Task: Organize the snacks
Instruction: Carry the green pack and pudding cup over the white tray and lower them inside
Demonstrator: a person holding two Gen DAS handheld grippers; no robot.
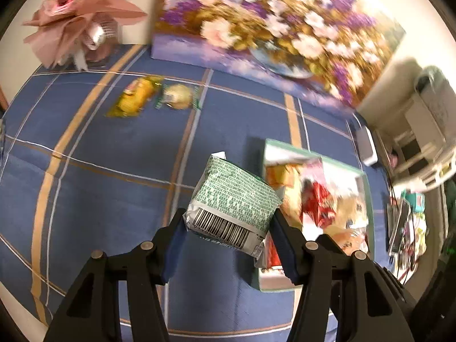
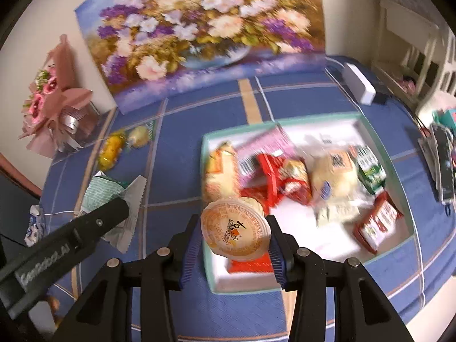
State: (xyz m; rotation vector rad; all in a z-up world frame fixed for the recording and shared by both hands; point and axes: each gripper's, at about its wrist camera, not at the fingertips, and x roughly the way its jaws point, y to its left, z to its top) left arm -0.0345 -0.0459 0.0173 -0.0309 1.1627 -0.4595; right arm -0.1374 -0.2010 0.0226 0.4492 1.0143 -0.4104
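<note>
My left gripper is shut on a green-and-white snack packet with a barcode, held above the blue cloth just left of the tray. In the right wrist view that same packet and the left gripper's black finger show at the left. My right gripper is shut on a round orange-lidded jelly cup, over the near left corner of the pale green tray. Several snacks fill the tray. A yellow snack and a pale round snack lie loose on the cloth.
A large flower painting leans on the wall behind the blue plaid tablecloth. A pink bouquet stands at the back left. A white box lies at the back right, and dark devices lie beyond the tray.
</note>
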